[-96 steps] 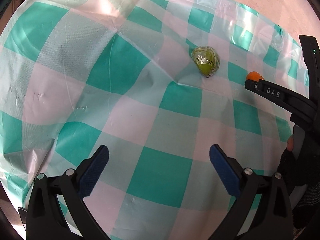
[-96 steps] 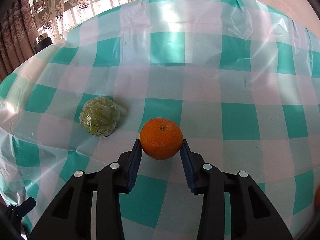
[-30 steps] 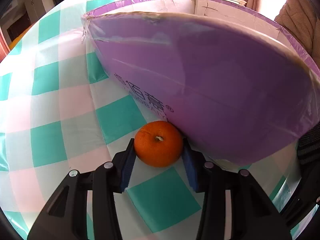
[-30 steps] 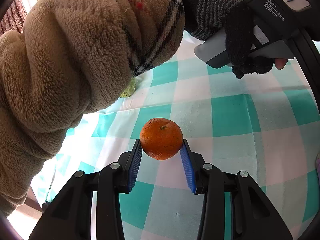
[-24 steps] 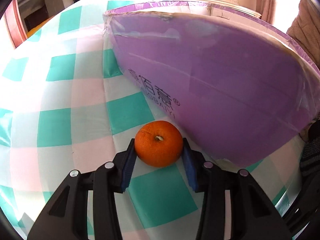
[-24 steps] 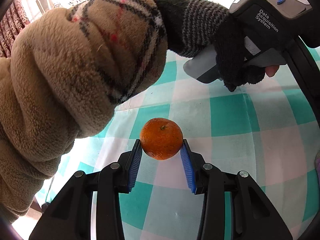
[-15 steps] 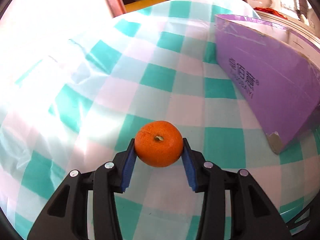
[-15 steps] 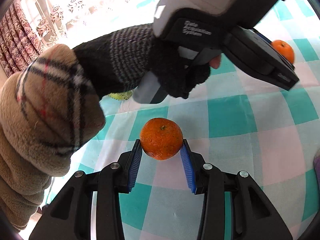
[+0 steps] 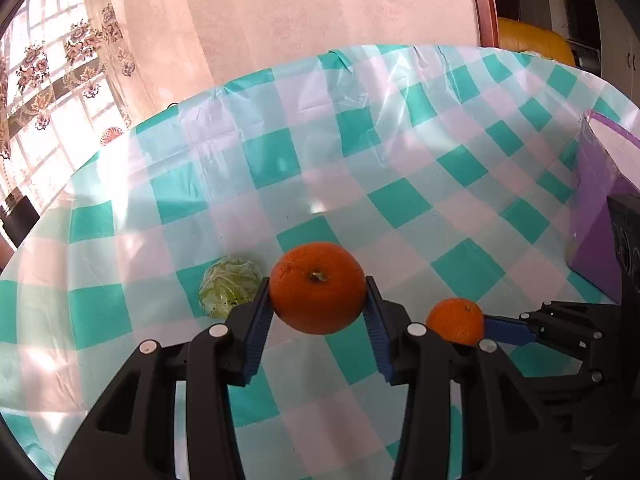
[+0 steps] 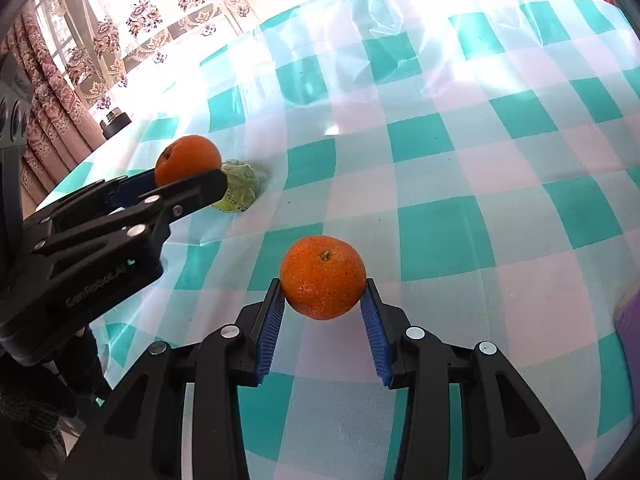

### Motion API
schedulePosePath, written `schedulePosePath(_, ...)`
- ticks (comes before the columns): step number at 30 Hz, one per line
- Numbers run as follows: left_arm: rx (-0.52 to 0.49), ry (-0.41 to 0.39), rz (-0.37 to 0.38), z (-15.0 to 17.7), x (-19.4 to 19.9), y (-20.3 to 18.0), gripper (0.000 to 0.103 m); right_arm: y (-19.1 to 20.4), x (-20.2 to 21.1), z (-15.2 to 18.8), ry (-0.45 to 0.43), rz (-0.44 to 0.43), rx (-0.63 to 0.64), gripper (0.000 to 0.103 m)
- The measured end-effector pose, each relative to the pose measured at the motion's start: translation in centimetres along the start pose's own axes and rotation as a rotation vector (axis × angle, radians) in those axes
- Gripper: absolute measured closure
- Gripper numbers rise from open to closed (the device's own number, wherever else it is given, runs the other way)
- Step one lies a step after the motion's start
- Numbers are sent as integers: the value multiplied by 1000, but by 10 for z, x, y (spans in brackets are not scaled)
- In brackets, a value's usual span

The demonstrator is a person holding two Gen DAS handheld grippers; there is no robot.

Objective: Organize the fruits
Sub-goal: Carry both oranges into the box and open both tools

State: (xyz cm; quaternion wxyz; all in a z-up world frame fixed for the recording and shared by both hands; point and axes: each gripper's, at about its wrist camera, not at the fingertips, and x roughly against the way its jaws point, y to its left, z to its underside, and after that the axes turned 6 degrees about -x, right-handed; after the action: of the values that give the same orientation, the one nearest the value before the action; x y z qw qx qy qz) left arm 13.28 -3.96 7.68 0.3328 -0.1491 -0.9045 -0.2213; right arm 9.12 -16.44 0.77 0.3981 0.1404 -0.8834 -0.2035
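Left wrist view: the left gripper (image 9: 318, 308) is seen at lower centre, its blue-padded jaws pinching an orange (image 9: 317, 287) held above the checked tablecloth (image 9: 400, 200), stem end facing the camera. A plastic-wrapped green cabbage (image 9: 229, 286) is recorded on the cloth just left of that orange, partly hidden behind the left finger. At lower right, the right gripper (image 9: 476, 326) is seen from the side, closed on a second orange (image 9: 455, 321), of which only one blue pad is visible. A purple cardboard box (image 9: 596, 216) is noted at the right edge, standing on the cloth. A floral lace curtain (image 9: 60, 60) over a window is noted at upper left, and a yellow object (image 9: 532, 42), unidentifiable, at upper right.

Right wrist view: the right gripper (image 10: 324, 312) is seen at lower centre, jaws clamped on the second orange (image 10: 322, 277), which is held clear of the tablecloth (image 10: 500, 140). The left gripper (image 10: 176, 178) is seen entering from the left edge, its orange (image 10: 187, 159) pinched at the tip. The cabbage (image 10: 239, 186) is seen on the cloth just behind and right of that tip, partly covered by it. The curtain (image 10: 140, 32) occupies the upper left. A sliver of the purple box (image 10: 630, 320) is visible at the right edge.
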Motion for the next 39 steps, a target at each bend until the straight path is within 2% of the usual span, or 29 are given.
schedulePosePath(3, 42, 32, -30, 27, 24, -3, 59, 2, -2, -1, 2, 15, -2, 63)
schedulePosePath(7, 125, 55, -25, 56, 38, -16, 59, 7, 7, 4, -18, 67, 30, 63)
schedulePosePath(15, 126, -6, -47, 76, 76, -41, 59, 16, 71, 24, -119, 87, 42, 63)
schedulePosePath(22, 111, -83, -5, 67, 107, -72, 58, 5, 138, 34, -208, 99, 27, 63)
schedulePosePath(28, 62, -168, 53, 42, 134, -113, 58, -13, 204, 40, -310, 134, 17, 63)
schedulePosePath(33, -4, -225, 111, 16, 149, -155, 58, -43, 252, 41, -378, 204, -12, 63)
schedulePosePath(39, -90, -244, 173, -9, 149, -209, 58, -88, 284, 44, -402, 323, -60, 63)
